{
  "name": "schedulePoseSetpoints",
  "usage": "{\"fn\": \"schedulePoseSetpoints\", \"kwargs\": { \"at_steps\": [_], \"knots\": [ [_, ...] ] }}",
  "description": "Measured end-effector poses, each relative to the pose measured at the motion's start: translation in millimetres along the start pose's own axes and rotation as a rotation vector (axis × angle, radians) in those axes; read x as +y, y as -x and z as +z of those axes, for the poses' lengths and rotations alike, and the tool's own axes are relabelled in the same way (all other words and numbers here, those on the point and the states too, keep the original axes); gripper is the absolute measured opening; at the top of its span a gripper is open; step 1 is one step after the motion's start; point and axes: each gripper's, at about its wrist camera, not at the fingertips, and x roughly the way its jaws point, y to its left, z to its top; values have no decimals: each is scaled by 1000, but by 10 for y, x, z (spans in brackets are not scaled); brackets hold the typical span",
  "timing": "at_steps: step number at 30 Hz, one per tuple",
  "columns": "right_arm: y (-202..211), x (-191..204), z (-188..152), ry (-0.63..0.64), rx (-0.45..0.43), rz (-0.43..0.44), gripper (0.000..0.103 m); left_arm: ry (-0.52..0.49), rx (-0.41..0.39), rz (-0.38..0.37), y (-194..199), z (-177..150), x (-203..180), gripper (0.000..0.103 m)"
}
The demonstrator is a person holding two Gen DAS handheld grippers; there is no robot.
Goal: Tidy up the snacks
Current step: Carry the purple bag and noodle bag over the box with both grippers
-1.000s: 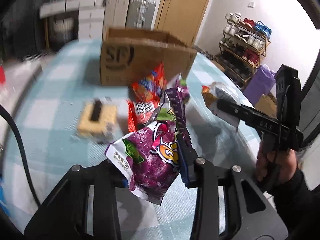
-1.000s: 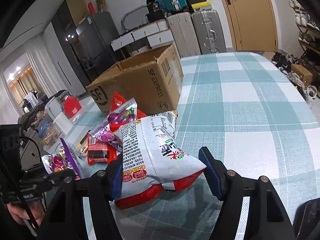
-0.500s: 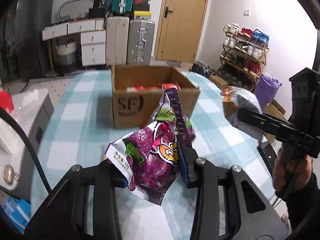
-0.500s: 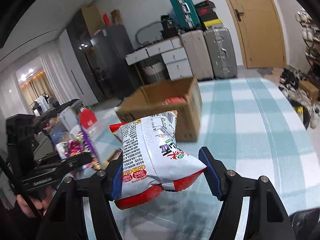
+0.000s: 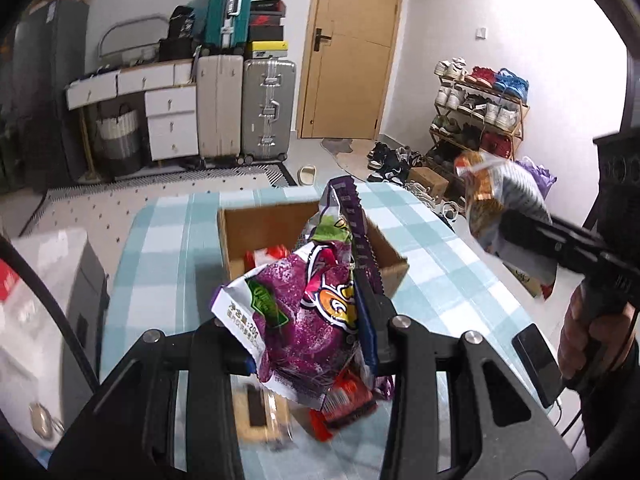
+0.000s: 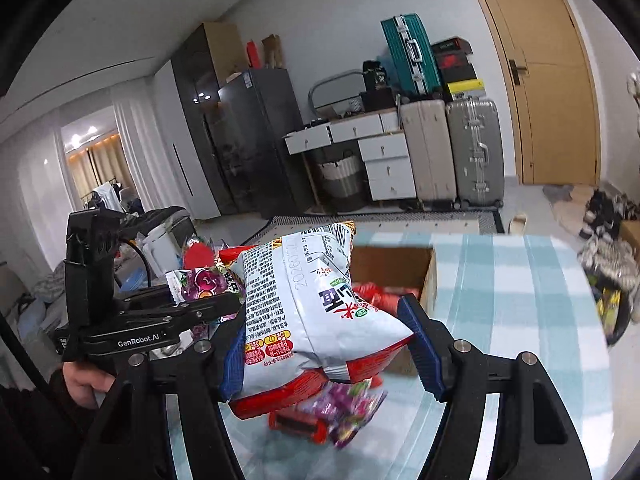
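From the left wrist we see our left gripper (image 5: 316,344) clamped on a purple snack bag (image 5: 312,312), held in the air above the open cardboard box (image 5: 394,268) on the checked table (image 5: 168,264). The bag looks light, soft and crinkly, so we pinch it low across its body.

From the right wrist, our right gripper (image 6: 328,344) squeezes a puffy white-and-red bag (image 6: 316,308); only here do loose packets (image 6: 340,416) beneath it show clearly.

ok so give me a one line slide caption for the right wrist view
Right gripper holds a white and red snack bag above the open cardboard box, left gripper alongside with a purple bag.
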Motion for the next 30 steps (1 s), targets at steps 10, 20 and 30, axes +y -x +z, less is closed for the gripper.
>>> {"fn": "schedulePoseSetpoints", "kwargs": {
  "at_steps": [10, 20, 30],
  "knots": [
    [-255, -6, 557, 19, -13, -4, 69, -43, 8, 7, -399, 742, -12, 34],
    [-782, -64, 919, 47, 30, -38, 69, 55, 40, -18, -948, 1254, 283, 34],
    [-1414, -260, 953, 39, 117, -60, 69, 79, 142, 16, -1680, 1120, 478, 35]
  ]
}}
